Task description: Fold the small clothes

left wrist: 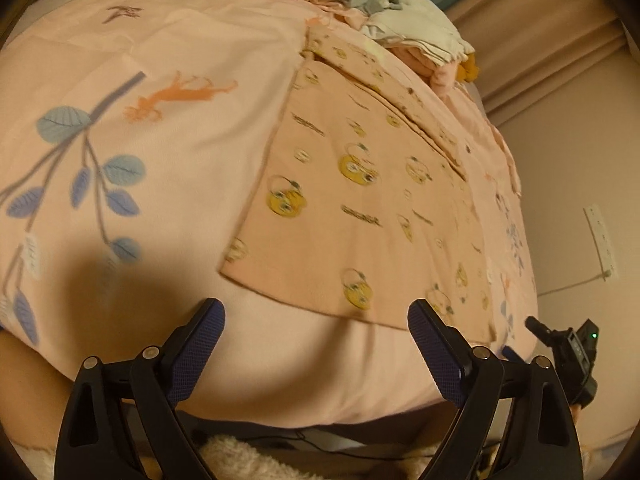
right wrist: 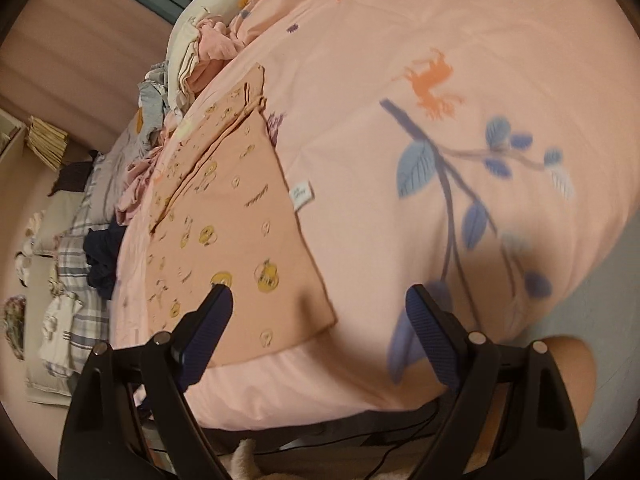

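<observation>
A small peach garment with yellow prints [left wrist: 352, 208] lies flat on the pink bedspread [left wrist: 160, 60], one side folded over along its far edge. It also shows in the right wrist view [right wrist: 240, 216], with a white label at its right edge. My left gripper [left wrist: 316, 336] is open and empty, held above the bed just in front of the garment's near edge. My right gripper [right wrist: 320, 320] is open and empty, above the garment's near right corner. Part of the other gripper [left wrist: 568, 344] shows at the right in the left wrist view.
A heap of unfolded clothes [left wrist: 380, 4] lies at the bed's far end and also shows in the right wrist view [right wrist: 192, 64]. More clothes and plaid bedding [right wrist: 80, 264] lie to the left. A wall socket [left wrist: 600, 240] is on the right.
</observation>
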`<state>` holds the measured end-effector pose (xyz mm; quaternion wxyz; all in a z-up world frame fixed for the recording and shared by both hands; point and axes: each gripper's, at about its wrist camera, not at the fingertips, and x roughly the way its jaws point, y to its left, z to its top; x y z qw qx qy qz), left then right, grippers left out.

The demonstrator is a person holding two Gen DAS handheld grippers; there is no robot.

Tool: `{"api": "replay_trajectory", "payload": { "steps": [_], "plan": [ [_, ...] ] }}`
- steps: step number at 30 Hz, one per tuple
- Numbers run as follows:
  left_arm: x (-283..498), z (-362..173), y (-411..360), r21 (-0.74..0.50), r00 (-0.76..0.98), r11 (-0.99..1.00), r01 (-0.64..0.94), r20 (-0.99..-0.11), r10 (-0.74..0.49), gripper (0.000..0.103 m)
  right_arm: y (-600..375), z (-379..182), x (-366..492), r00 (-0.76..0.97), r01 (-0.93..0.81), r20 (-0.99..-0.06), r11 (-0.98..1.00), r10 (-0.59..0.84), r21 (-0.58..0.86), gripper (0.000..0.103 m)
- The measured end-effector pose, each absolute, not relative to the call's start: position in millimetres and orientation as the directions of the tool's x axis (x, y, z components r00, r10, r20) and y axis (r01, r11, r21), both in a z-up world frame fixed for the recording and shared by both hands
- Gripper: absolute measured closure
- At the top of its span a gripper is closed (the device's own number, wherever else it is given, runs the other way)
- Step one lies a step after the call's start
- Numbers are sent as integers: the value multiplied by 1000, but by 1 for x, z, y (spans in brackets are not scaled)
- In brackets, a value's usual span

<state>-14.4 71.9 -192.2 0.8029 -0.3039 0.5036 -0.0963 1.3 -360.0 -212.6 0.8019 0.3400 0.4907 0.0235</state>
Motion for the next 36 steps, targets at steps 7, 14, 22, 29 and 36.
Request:
{"api": "replay_trajectory", "payload": {
  "steps": [7, 14, 22, 29, 36],
  "plan": [
    [-10, -203, 55, -722, 422, 680, -126, -660, -622, 11, -337, -226, -9, 450, 326, -802, 763, 393, 558, 13],
    [8, -209, 48, -788, 449, 603, -127, -588, -673, 11, -313, -233, -4, 463, 301, -777, 750, 426, 590, 12],
    [24, -211, 47, -811, 477, 569, -137, -557, -680, 12, -301, -245, 12, 473, 275, -664, 619, 579, 736, 14],
    [35, -214, 50, -759, 507, 623, -187, -618, -601, 45, -305, -246, 15, 531, 286, -623, 570, 575, 770, 27],
    [38, -215, 46, -663, 524, 718, -210, -697, -490, 78, -309, -254, 22, 539, 288, -684, 656, 491, 698, 83]
  ]
}}
